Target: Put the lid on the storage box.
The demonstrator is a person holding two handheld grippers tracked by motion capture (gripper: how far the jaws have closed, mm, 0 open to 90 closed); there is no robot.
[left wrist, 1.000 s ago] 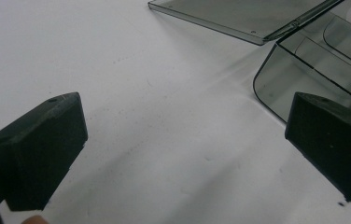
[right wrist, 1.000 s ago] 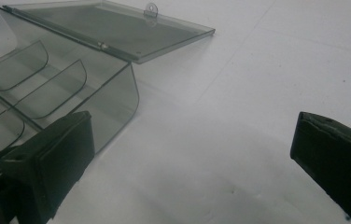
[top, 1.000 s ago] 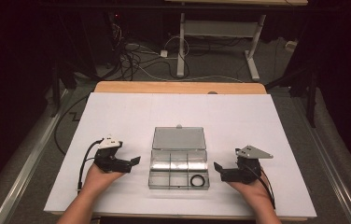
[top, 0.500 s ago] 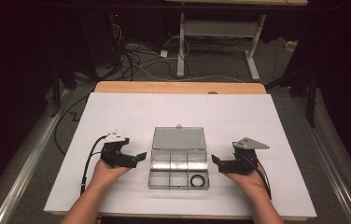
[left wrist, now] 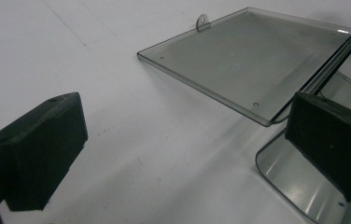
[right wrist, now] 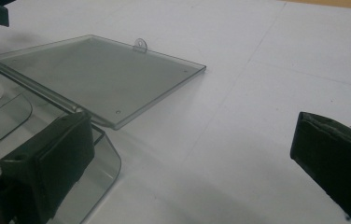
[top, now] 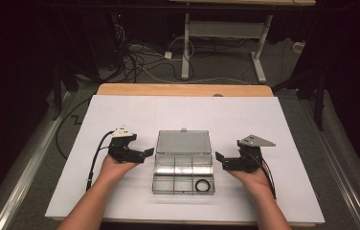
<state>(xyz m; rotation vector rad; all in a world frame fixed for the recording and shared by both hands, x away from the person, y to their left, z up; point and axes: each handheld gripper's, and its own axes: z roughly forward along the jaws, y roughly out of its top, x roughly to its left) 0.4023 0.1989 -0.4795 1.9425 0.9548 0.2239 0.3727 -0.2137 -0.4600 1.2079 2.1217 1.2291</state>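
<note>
A clear plastic compartment box point(top: 183, 173) sits open in the middle of the white table cover, its lid point(top: 183, 142) lying flat behind it. A black ring point(top: 203, 185) rests in the front right compartment. My left gripper point(top: 148, 154) hovers at the box's left edge, open, nothing between its jaws. In the left gripper view the lid point(left wrist: 253, 58) lies ahead and the box's corner point(left wrist: 295, 182) sits under the right jaw. My right gripper point(top: 219, 159) is at the box's right edge, open and empty. The right gripper view has the lid point(right wrist: 96, 72) ahead and the box's corner point(right wrist: 96, 182) beneath the left jaw.
The white cover point(top: 120, 115) spreads widely around the box. A wooden table edge point(top: 183, 89) runs along the back. Beyond it are cables on the floor point(top: 140, 62) and a desk frame point(top: 226, 33). A metal rail point(top: 20, 163) lies left of the table.
Both grippers have moved inward and slightly forward, from beside the box to right at its left and right edges. Their jaws stay open.
</note>
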